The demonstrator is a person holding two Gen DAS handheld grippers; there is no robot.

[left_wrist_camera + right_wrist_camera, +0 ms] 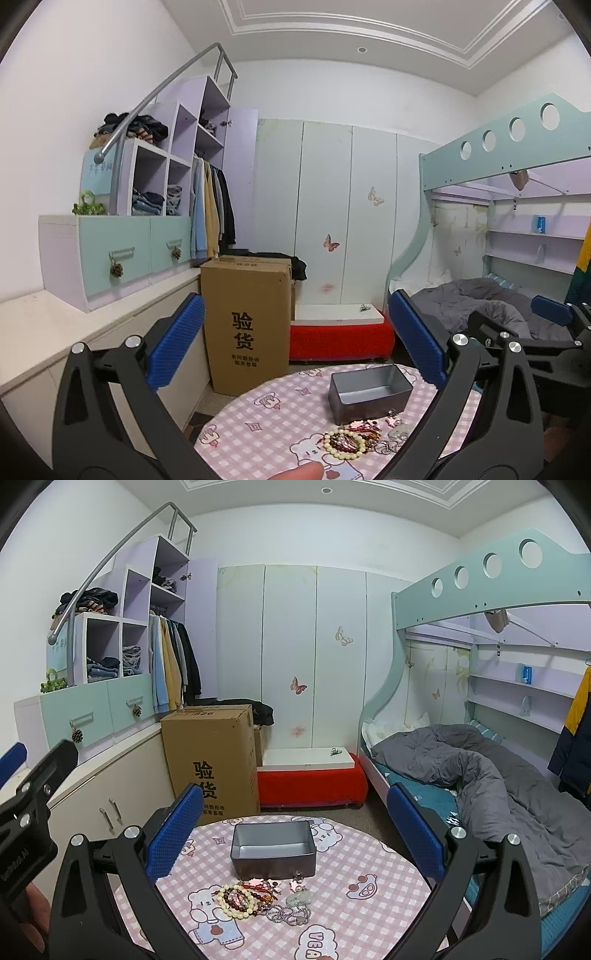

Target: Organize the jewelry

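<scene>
A heap of jewelry lies on a round table with a pink checked cloth: cream and dark red bead bracelets, silver chains, small pendants. An open, empty grey metal box stands just behind the heap. The heap and the box also show in the left wrist view. My left gripper is open and empty, raised above the table's left side. My right gripper is open and empty, raised above the table's near edge, with box and jewelry between its fingers in view.
A tall cardboard box stands on the floor behind the table, next to a red bench with a white top. A bunk bed with a grey duvet is at the right. Low cabinets run along the left wall.
</scene>
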